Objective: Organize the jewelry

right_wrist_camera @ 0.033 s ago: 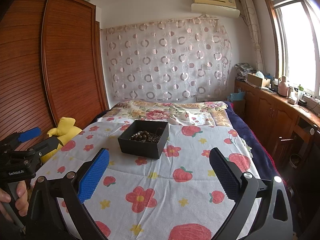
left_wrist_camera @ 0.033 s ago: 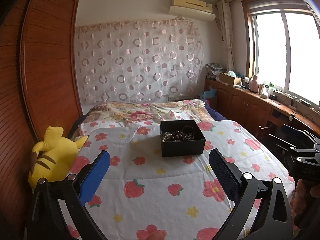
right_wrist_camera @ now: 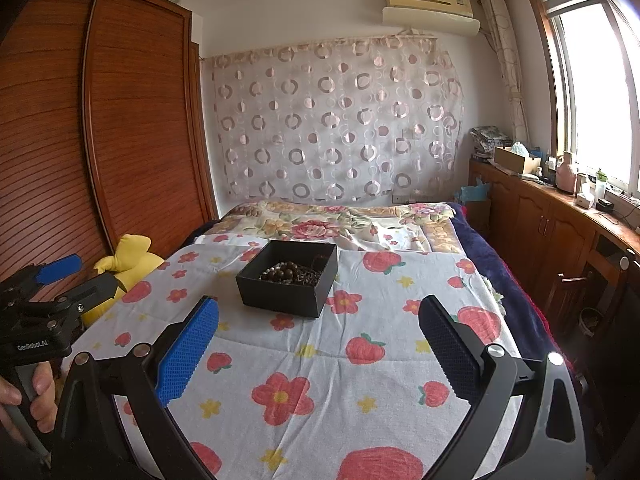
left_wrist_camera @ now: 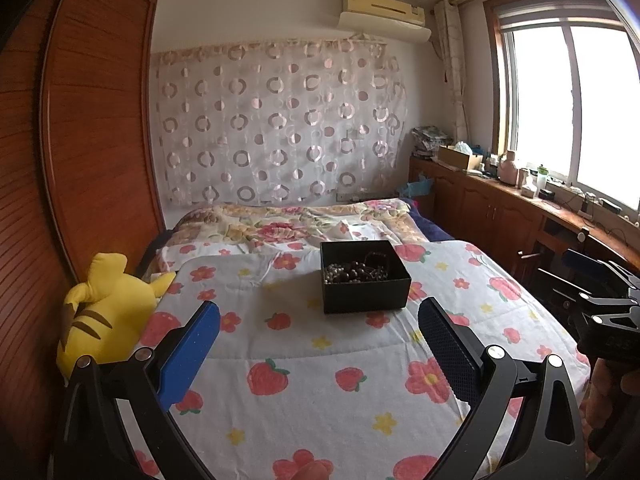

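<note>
The black box (left_wrist_camera: 365,278) of beads (left_wrist_camera: 354,271) sits mid-frame on the bed (left_wrist_camera: 320,380). Both the left tongs (left_wrist_camera: 319,354) and right tongs (right_wrist_camera: 319,354) are held wide, empty. 1 strand should be approached from above, slowly.

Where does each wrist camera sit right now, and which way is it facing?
Left wrist: on the left gripper, facing up the bed toward the black box; its open fingers show, with the right gripper at the right edge.
Right wrist: on the right gripper, facing the same way from further right; its open fingers show, the left gripper and hand at left.
Shared: the box of beads, yellow plush, curtain.
</note>
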`<state>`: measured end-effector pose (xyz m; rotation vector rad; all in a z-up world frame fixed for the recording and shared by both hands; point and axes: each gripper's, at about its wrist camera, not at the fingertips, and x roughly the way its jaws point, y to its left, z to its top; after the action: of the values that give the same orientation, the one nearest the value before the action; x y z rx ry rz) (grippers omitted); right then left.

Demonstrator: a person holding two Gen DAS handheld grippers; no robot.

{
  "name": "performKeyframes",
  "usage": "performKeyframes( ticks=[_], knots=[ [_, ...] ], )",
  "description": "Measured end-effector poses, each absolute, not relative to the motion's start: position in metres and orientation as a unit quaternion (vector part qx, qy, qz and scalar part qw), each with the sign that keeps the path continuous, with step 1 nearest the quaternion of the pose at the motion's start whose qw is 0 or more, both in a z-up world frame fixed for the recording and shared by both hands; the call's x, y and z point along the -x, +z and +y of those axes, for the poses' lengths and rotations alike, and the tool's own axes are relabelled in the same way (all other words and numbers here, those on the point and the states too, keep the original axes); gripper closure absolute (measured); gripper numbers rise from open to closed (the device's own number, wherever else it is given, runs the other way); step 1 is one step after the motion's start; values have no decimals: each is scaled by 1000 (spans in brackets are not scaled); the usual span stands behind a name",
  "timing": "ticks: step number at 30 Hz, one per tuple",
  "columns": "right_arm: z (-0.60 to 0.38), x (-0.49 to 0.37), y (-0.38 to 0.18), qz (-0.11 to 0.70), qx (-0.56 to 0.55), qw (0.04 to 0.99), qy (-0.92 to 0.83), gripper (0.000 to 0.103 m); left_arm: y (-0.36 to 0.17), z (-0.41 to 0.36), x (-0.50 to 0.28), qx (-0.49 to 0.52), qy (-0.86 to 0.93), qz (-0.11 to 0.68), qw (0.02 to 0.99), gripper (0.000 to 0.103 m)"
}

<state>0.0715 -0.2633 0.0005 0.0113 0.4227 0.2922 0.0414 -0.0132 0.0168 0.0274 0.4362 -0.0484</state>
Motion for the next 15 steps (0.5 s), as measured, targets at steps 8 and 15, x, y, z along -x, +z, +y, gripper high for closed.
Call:
performKeyframes(
  ticks=[8,15],
  knots=[
    [-265,-72,2,209,-6,967,145,2,15,-11,-40,-13,-25,216,976,7],
    [-264,-72,0,209,-7,967,145,2,14,-11,-40,-11,-24,217,976,7]
  ],
)
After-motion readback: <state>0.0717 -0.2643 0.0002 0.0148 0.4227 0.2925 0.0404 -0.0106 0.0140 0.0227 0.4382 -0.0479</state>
